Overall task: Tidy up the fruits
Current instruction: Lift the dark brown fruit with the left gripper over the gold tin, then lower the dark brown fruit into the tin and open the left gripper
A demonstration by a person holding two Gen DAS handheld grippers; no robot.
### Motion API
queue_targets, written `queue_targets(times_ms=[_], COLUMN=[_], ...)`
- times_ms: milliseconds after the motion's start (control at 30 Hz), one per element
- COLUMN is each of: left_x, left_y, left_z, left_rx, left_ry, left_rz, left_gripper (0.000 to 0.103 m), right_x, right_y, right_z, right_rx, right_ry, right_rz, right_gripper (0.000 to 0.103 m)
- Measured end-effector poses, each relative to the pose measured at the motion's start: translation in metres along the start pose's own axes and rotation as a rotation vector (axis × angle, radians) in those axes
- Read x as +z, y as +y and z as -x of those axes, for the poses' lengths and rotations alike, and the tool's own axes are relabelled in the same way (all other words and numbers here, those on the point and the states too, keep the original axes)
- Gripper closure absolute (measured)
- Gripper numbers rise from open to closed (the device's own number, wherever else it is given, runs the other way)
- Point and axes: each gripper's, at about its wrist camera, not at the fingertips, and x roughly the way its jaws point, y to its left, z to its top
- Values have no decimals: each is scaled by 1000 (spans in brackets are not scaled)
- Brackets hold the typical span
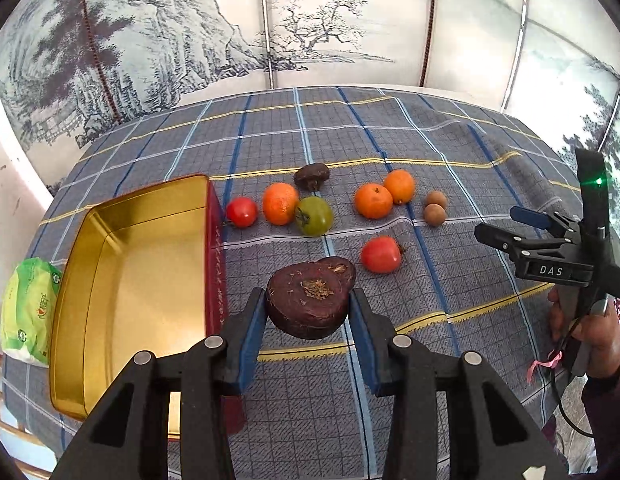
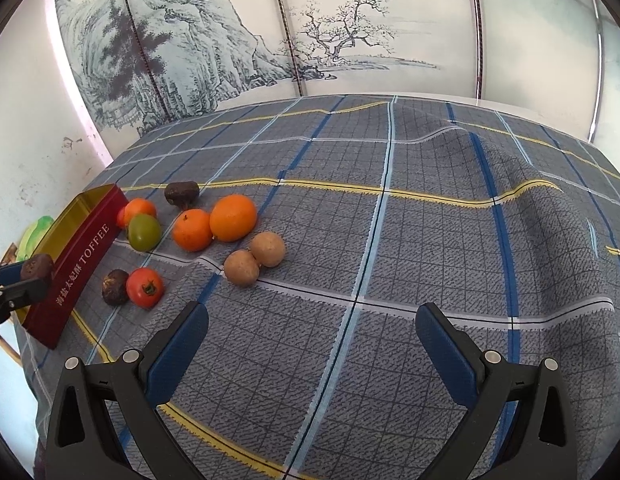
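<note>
- My left gripper (image 1: pixel 310 308) was closed on a dark maroon fruit (image 1: pixel 310 300), its blue pads (image 1: pixel 251 332) pressing both sides, stem scar facing the camera.
- The fruit hung clear of the cloth (image 1: pixel 390 140), just beside the tin (image 1: pixel 129 280); I judged that it was lifted so it could pass over the red wall and go inside.
- The tin lay open, gold inside and with nothing in it, on the left of the table; the side view showed "TOFFEE" on its red wall.
- My right gripper (image 2: pixel 310 340) hung wide open over bare cloth with nothing between its jaws, well apart from the fruit, probably waiting its turn.
- The other fruit sat loose on the cloth beyond the tin: a red tomato (image 1: pixel 241 212) nearest its wall, an orange (image 1: pixel 279 204), a green tomato (image 1: pixel 314 216), a dark round piece (image 1: pixel 312 176), two more oranges (image 1: pixel 384 196), two small brown fruits (image 1: pixel 435 208) and a second red tomato (image 1: pixel 382 254).
- From the right camera, another dark piece (image 2: pixel 114 287) sat touching that second tomato.
- The cloth was grey-blue plaid with yellow and blue lines, rucked into a ridge on the far right.
- A green packet (image 1: pixel 27 308) lay left of the tin.
- Behind the table stood a folding screen (image 1: pixel 269 20) painted with ink mountains and a bare tree.
</note>
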Motion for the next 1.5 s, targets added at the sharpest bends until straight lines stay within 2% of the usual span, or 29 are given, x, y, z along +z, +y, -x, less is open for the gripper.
queue_targets(times_ms=[367, 567, 1033, 1500], left_x=[7, 11, 32, 54], left_y=[30, 57, 130, 174], left_z=[16, 9, -33, -81], left_rx=[53, 115, 264, 326], left_ry=[-39, -28, 34, 120], left_rz=[23, 24, 30, 36], left_gripper=[65, 65, 65, 65], right_x=[1, 1, 1, 0], right_y=[3, 5, 9, 10], right_z=[-6, -9, -17, -22], right_rx=[-37, -59, -96, -113], right_ry=[28, 45, 79, 94], right_rz=[11, 20, 44, 50], right_gripper=[0, 0, 0, 0])
